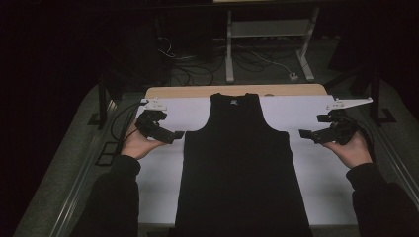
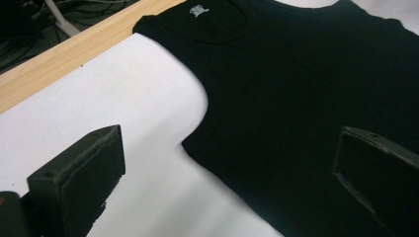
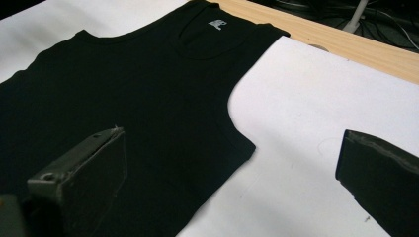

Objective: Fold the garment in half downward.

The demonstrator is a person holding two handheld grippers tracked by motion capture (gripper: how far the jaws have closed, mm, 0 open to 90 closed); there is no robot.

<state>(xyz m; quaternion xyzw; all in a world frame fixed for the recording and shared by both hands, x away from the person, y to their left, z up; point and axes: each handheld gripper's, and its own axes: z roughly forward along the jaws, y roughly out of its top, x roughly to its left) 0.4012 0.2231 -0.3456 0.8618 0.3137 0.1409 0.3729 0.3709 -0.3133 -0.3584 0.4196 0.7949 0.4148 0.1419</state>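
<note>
A black sleeveless top (image 1: 237,158) lies flat on the white table cover (image 1: 316,168), neck to the far side, with a small white label inside the collar (image 2: 198,10) (image 3: 216,23). My left gripper (image 1: 177,135) hovers open just left of the top's left armhole corner (image 2: 190,143), nothing between its jaws. My right gripper (image 1: 302,134) is open too, just right of the right armhole corner (image 3: 247,147). Neither touches the fabric.
A bare wooden strip (image 1: 237,91) runs along the table's far edge. Beyond it are a white desk frame (image 1: 269,34), cables and a power strip (image 1: 293,76) on the floor. Dark metal rails (image 1: 89,163) flank both table sides.
</note>
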